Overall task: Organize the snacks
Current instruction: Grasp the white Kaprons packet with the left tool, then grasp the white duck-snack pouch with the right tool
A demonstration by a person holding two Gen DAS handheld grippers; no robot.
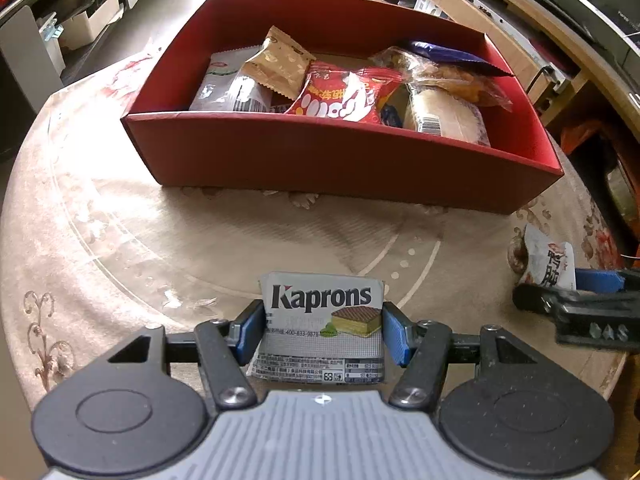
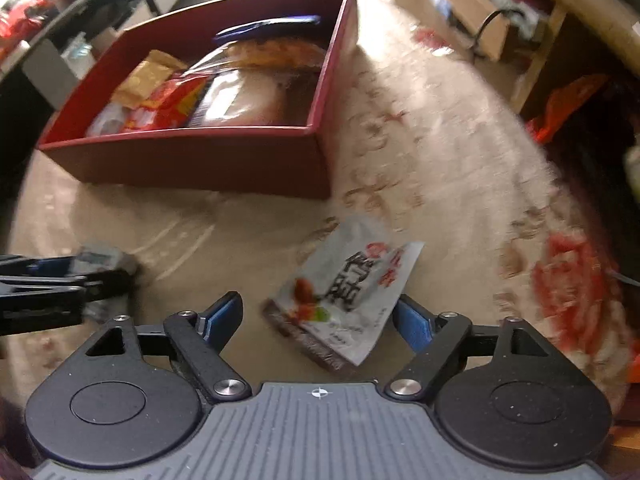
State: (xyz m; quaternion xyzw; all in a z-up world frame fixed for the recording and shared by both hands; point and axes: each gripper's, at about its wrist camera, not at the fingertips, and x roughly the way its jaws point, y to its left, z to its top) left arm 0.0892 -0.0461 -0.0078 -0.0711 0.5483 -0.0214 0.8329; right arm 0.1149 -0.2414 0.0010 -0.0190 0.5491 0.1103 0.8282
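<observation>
Left tool [image 1: 323, 330] is clamped on the Kaprons wafer pack [image 1: 323, 320], blue pads [image 1: 394, 336] pressing both its sides, pack upright w/ the logo facing the cam. It sits low over the bench [image 1: 120, 240], which has a beige floral cloth under a clear cover.

Right tool [image 2: 318, 316] is spread wide, not gripping anything. White snack packet [image 2: 348, 284] lies flat on the bench btwn its fingers, tilted, top corner toward 1 o'clock. Can't tell if the right pad touches its edge, pic is blurry.

From the left cam, the right tool shows at 3 o'clock w/ that same white packet just past it. From the right cam, the left tool pokes in at 9 o'clock.

Red box [image 1: 340, 168] sits at 12 o'clock on the bench, open top, already holding a bunch of snacks: red bag [image 1: 344, 96], tan pack [image 1: 276, 64], bread in clear wrap [image 1: 440, 114], dark blue pack at the back.
</observation>
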